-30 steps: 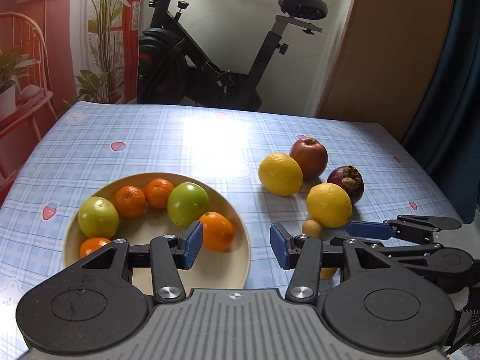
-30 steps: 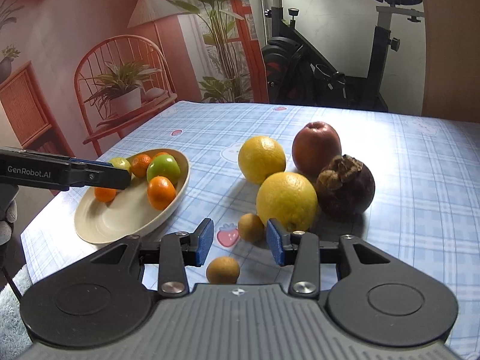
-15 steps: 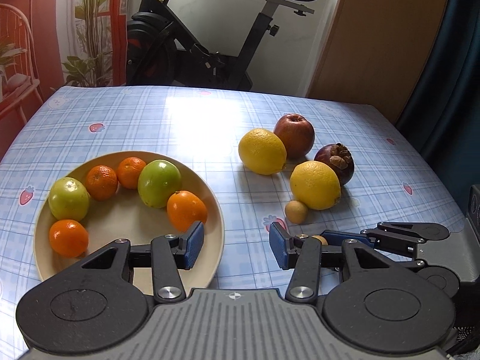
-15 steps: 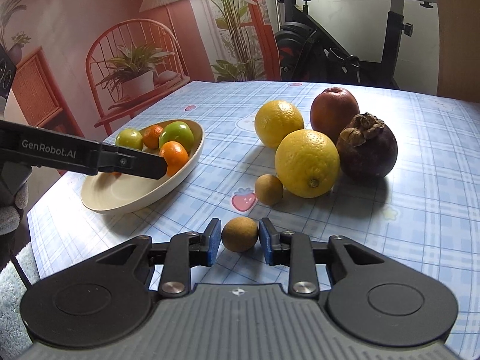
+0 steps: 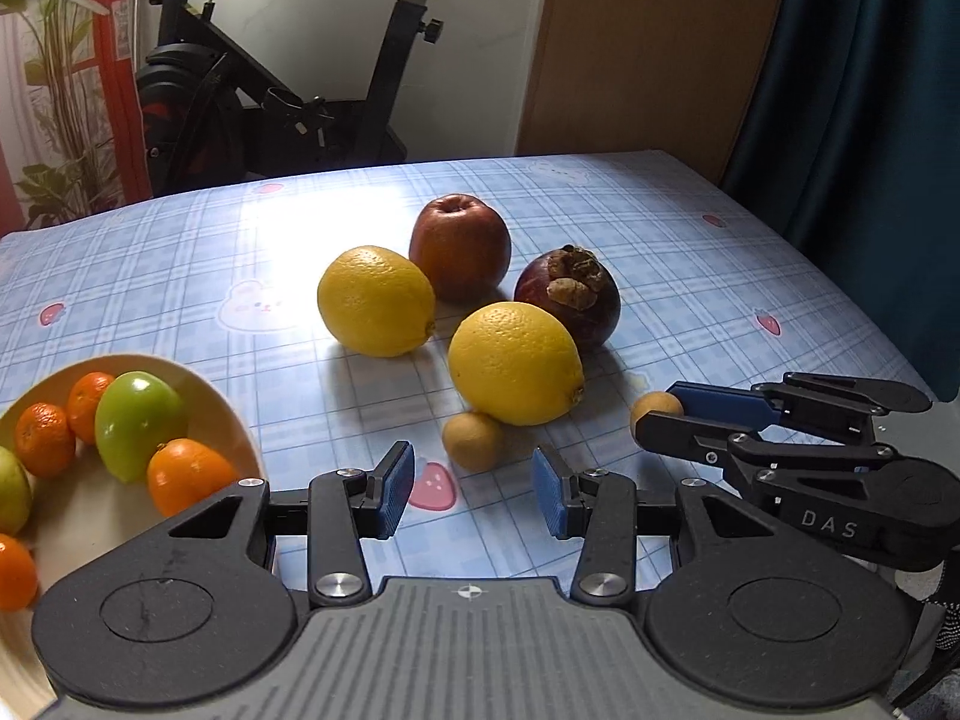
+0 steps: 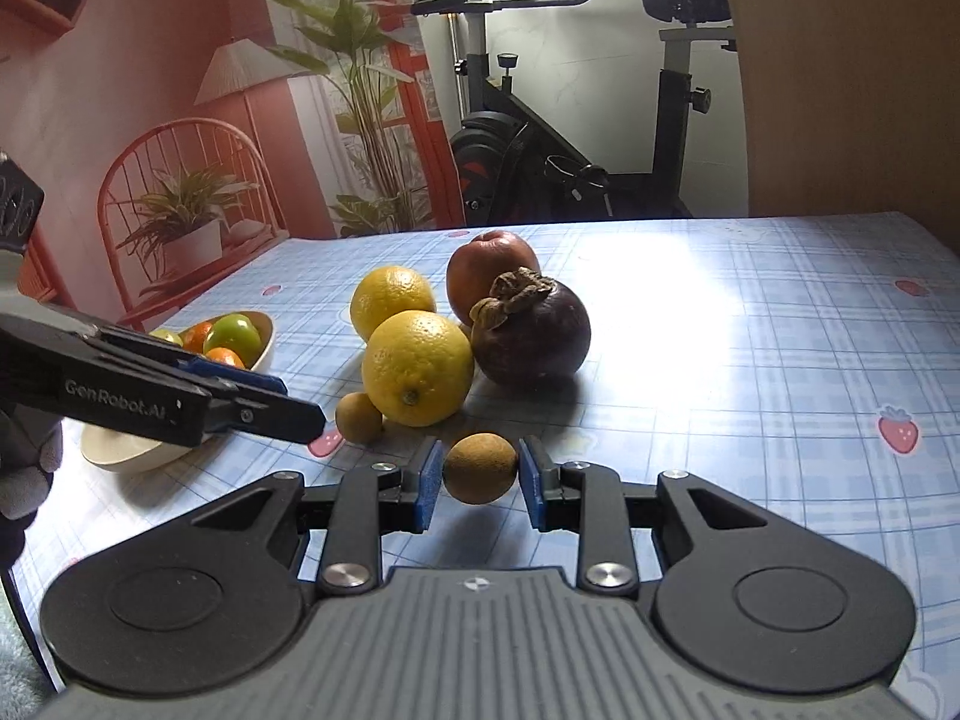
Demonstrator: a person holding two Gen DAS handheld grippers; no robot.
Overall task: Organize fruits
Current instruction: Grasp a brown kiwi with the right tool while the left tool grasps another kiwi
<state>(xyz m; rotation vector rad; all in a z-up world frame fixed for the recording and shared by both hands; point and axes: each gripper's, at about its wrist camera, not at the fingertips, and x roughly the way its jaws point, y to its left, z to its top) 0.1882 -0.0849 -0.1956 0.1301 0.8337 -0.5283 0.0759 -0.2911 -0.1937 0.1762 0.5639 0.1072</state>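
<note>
Pinching a small round tan-brown longan [image 6: 480,467], right hand-held gripper [image 6: 480,483] clamped, left hand-held gripper [image 5: 473,495] closing, empty.

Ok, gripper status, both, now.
Left gripper: closing, nothing between its pads.
Right gripper: shut on the small brown fruit.

"DAS" marks the right gripper [image 5: 654,414]; "GenRobot.AI" the left gripper [image 6: 300,408].
</note>
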